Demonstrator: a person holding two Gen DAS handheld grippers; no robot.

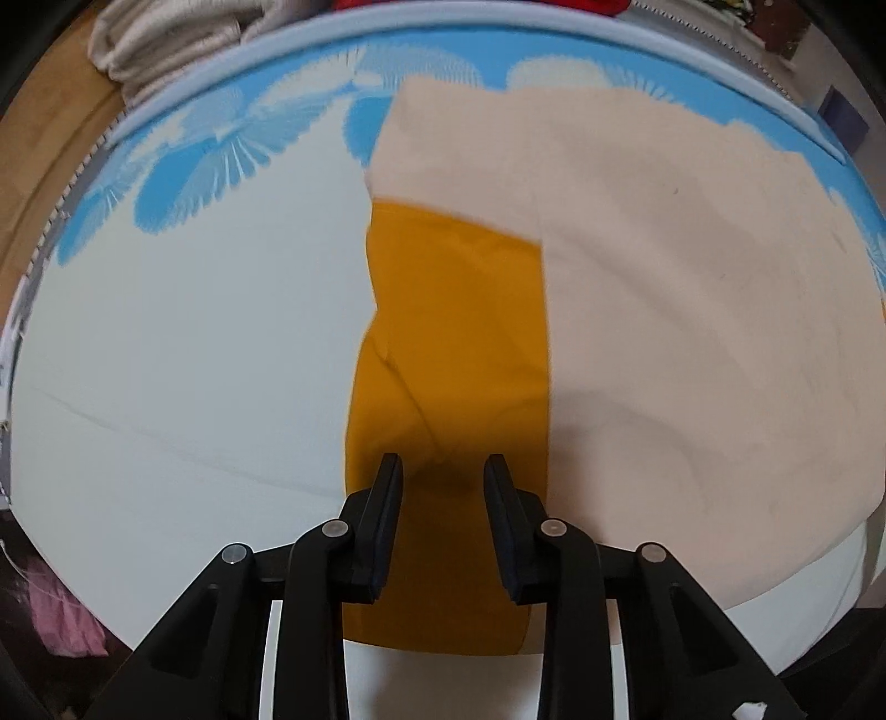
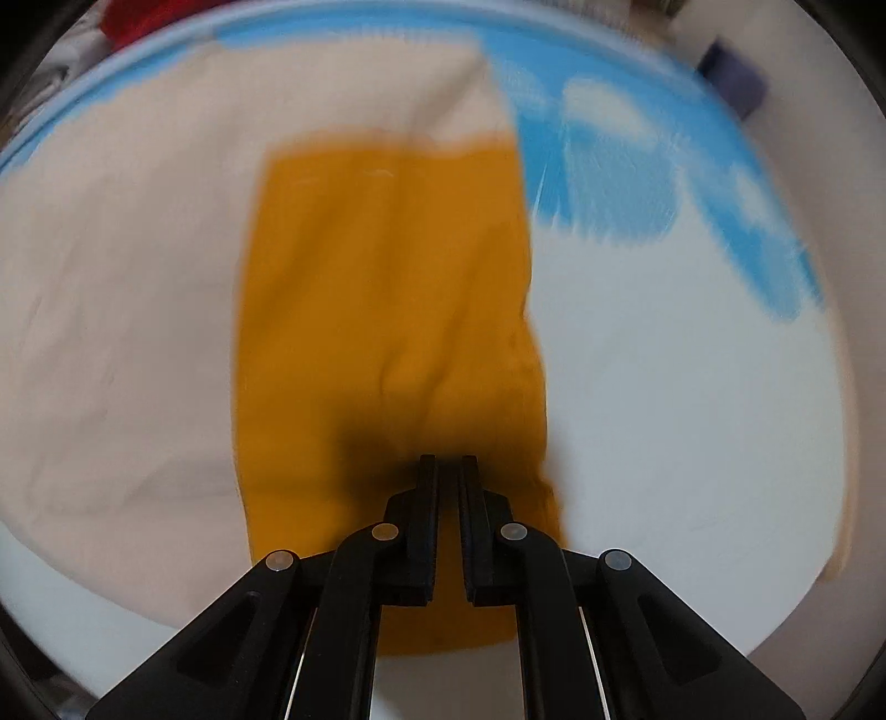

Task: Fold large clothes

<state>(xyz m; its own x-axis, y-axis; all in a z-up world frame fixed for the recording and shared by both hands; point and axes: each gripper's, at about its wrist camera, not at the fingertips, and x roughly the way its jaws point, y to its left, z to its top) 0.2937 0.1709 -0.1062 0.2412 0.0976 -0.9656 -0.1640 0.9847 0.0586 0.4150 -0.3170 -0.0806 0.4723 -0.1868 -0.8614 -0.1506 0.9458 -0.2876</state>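
A large garment lies on a bed: a mustard-yellow part [image 1: 454,343] with a wide pale-pink part [image 1: 692,310] folded over its right and far side. My left gripper [image 1: 443,471] is open and empty, hovering over the near end of the yellow part. In the right wrist view the yellow part [image 2: 387,288] runs up the middle with the pink part [image 2: 122,277] on its left. My right gripper [image 2: 447,462] has its jaws nearly together above the yellow cloth; the view is blurred and I cannot tell if cloth is pinched.
The bed sheet [image 1: 183,360] is white with blue fan patterns at the far side. A pile of beige cloth [image 1: 166,39] and something red [image 1: 476,5] lie beyond the bed edge. Pink fabric [image 1: 61,615] lies low at the left.
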